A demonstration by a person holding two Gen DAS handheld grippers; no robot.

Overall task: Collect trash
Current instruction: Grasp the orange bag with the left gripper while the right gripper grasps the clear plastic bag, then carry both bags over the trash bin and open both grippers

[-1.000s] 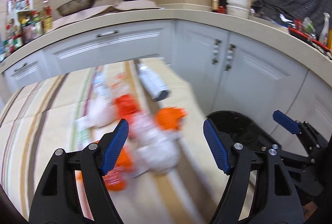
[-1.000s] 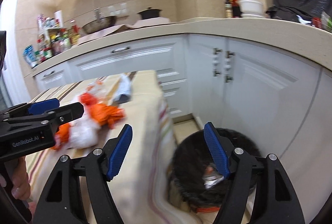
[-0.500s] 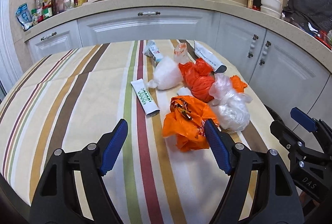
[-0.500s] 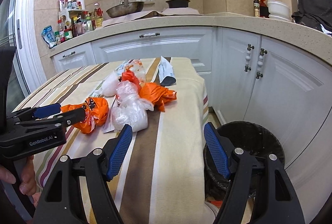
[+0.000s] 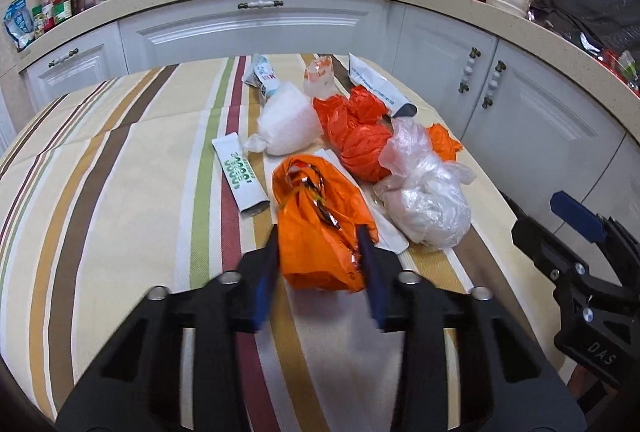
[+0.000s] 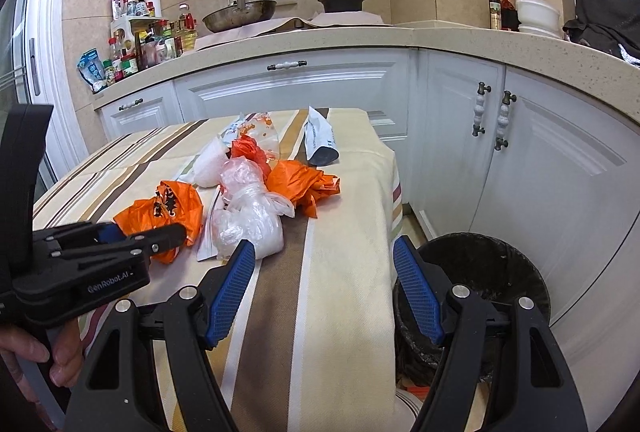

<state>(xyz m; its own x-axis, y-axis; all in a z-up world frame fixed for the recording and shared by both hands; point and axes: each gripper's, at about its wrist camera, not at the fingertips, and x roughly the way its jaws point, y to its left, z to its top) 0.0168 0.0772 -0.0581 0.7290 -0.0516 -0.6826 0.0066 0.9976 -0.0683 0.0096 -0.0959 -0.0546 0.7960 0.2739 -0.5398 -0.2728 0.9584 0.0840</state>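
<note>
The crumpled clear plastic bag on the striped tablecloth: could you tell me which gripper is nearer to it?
Right. The right gripper sits just before the crumpled clear plastic bag; the left gripper closes around the orange plastic bag beside it.

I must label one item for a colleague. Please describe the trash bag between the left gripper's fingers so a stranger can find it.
On the striped tablecloth, find the trash heap. The crumpled orange plastic bag is its nearest piece, with the left gripper closing around it. Unlike the other orange bags, it has shiny foil strips.
</note>
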